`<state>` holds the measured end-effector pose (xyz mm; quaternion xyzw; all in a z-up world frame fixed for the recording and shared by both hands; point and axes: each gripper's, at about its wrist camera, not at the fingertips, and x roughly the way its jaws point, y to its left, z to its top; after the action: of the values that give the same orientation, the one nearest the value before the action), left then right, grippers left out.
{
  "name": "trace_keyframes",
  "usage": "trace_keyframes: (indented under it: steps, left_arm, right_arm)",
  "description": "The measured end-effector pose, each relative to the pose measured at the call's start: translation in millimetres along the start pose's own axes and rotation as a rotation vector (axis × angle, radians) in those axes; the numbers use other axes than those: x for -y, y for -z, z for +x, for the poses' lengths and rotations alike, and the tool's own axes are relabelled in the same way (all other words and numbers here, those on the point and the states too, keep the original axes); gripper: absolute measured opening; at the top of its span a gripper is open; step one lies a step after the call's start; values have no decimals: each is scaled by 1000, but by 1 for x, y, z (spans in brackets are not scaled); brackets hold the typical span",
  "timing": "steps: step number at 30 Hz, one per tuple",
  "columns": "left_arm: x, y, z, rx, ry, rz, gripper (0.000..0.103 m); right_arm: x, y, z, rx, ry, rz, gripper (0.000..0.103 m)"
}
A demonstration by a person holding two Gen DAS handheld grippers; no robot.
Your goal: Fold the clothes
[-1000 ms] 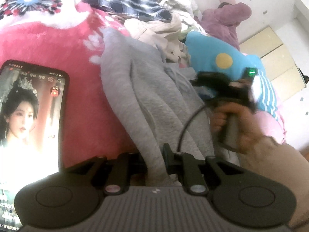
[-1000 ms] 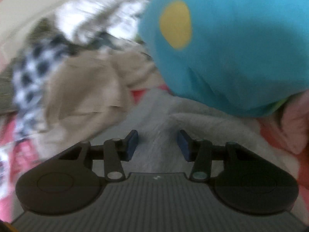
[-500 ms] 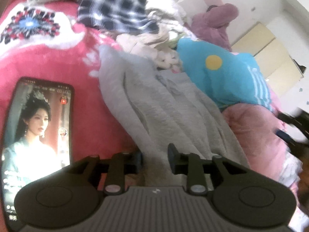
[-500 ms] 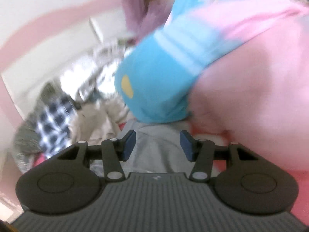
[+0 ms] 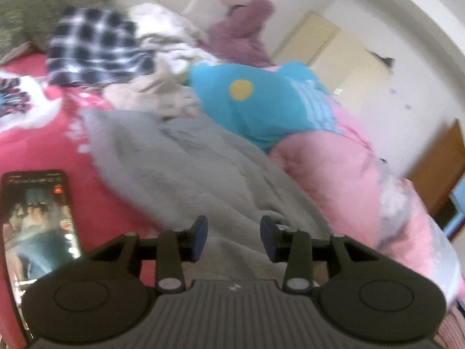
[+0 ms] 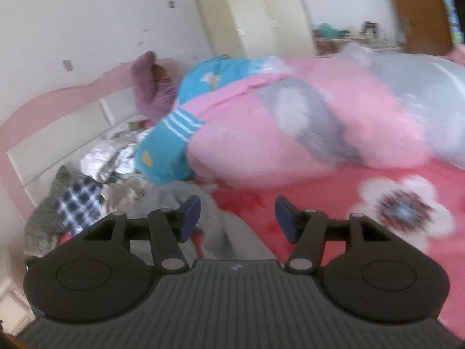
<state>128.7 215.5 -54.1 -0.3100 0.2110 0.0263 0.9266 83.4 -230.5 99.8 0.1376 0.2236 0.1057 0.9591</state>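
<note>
left tongs [image 5: 234, 238] released grey garment [image 5: 189, 168], spread wider

Black tool [image 5: 232, 238], blue finger pads [image 5: 200, 237]

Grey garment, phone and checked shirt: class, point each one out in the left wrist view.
grey garment [image 5: 186, 157], left wrist view, middle of its spread fabric
phone [image 5: 37, 226], left wrist view, lit screen
checked shirt [image 5: 93, 49], left wrist view, centre of the check pattern

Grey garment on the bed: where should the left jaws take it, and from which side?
Judging from the left wrist view, take the near end of the grey garment, the folds bunched right ahead of the open left gripper. Come straight forward and low: those ridges stand up off the red blanket, giving cloth to pinch. Keep away from the phone on the left.
</note>
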Motion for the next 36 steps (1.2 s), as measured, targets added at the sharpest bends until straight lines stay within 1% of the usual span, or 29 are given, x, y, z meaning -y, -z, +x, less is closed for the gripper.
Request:
trace_keyframes:
  steps: [2, 4, 7, 10, 14, 17, 21, 24, 27, 29, 31, 32, 34, 36]
  left_arm:
    - [8, 1, -7, 13, 38, 45, 40]
    - [16, 2, -13, 22, 76, 98, 41]
    - [27, 6, -16, 8, 133, 149, 44]
    - [37, 14, -13, -15, 169, 202, 44]
    - [55, 27, -1, -79, 211, 263, 44]
    - [80, 32, 15, -100, 205, 332, 44]
    - [108, 32, 44, -137, 184, 403, 44]
    - [117, 30, 66, -135, 172, 429, 47]
    - [113, 33, 93, -147, 161, 409, 47]
    - [103, 40, 111, -178, 146, 404, 47]
    - [95, 46, 126, -227, 121, 409, 44]
    - [92, 47, 130, -237, 114, 399, 44]
    - [84, 46, 134, -233, 114, 356, 44]
    - [82, 46, 134, -235, 115, 353, 44]
  right_arm:
    - [8, 21, -23, -11, 37, 31, 57]
    - [15, 41, -41, -27, 56, 57, 57]
    - [22, 64, -64, -50, 78, 62, 57]
    - [22, 77, -78, -50, 88, 42, 57]
    - [28, 86, -87, -47, 69, 40, 57]
    - [33, 83, -74, -53, 28, 30, 57]
    - [33, 73, -26, -93, -78, 5, 55]
    - [29, 68, 18, -130, -152, -9, 54]
    - [24, 64, 60, -171, -207, -25, 53]
    - [19, 65, 78, -187, -210, -57, 53]
    - [20, 68, 90, -204, -180, -84, 53]
    - [21, 69, 96, -213, -165, -97, 53]
    - [28, 73, 101, -227, -153, -61, 53]
    - [31, 76, 103, -233, -157, -39, 53]
